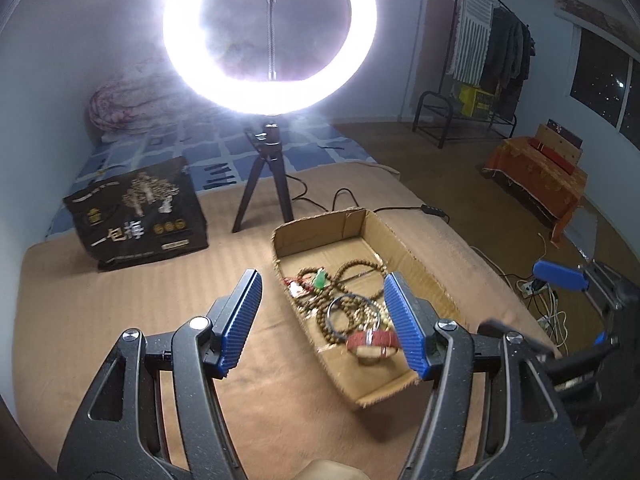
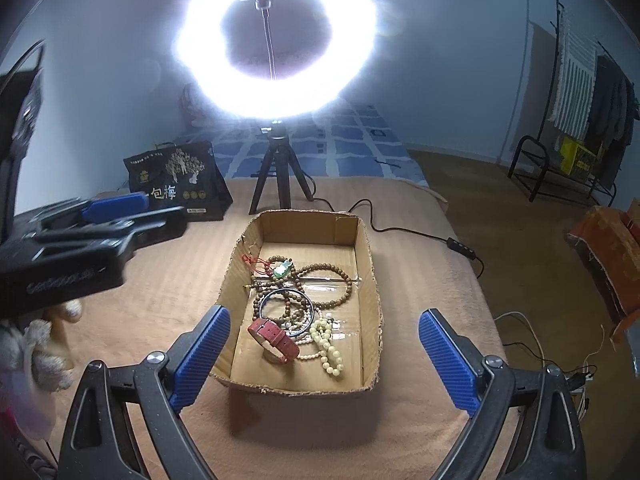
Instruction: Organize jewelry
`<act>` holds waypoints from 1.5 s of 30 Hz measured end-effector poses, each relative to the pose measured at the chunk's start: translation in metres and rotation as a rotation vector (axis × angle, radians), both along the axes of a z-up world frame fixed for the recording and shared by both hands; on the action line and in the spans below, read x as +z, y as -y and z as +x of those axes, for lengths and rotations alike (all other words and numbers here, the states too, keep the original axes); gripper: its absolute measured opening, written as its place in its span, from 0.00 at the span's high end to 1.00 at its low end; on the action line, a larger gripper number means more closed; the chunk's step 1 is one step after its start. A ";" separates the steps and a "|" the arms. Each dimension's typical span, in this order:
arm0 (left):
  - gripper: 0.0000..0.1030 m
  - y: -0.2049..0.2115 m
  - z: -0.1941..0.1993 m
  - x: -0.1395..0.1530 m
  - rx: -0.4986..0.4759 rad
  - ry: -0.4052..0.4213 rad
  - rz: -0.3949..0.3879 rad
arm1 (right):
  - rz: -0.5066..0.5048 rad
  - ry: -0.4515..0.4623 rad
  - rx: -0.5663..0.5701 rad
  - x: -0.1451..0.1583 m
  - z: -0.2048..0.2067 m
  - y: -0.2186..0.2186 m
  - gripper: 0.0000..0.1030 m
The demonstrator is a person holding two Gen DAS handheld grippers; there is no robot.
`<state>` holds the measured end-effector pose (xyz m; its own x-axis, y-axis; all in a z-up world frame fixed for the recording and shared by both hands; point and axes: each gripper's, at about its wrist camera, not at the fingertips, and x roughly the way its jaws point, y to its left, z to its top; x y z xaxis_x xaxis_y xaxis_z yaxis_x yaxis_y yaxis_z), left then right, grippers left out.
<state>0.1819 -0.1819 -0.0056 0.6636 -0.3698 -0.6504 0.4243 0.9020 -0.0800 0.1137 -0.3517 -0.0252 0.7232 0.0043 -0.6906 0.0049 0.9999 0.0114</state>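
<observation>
An open cardboard box sits on the tan blanket and holds a heap of jewelry: brown bead strings, a green pendant, a dark bangle, a red strap and pale beads. The box also shows in the left wrist view, with the red strap near its front. My left gripper is open and empty, above the box's left side. My right gripper is open and empty, straddling the box's near end.
A ring light on a small tripod stands behind the box, its cable trailing right. A black printed bag stands at back left. The left gripper's body is at left. A clothes rack stands far right.
</observation>
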 end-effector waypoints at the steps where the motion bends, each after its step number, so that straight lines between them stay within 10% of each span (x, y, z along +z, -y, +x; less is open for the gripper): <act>1: 0.36 -0.005 -0.006 0.002 0.008 0.006 -0.001 | 0.001 0.003 -0.001 0.001 -0.003 0.000 0.05; 21: 0.15 -0.038 -0.098 0.022 0.033 0.097 0.020 | -0.039 0.072 -0.044 0.013 -0.042 -0.013 0.00; 45: 0.02 -0.048 -0.112 0.021 0.085 0.122 0.081 | -0.050 0.114 -0.069 0.018 -0.048 -0.010 0.00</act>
<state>0.0704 -0.1341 0.0154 0.7663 -0.2587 -0.5881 0.3483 0.9365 0.0419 0.0653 -0.3418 -0.0067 0.7942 -0.0804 -0.6023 0.0750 0.9966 -0.0341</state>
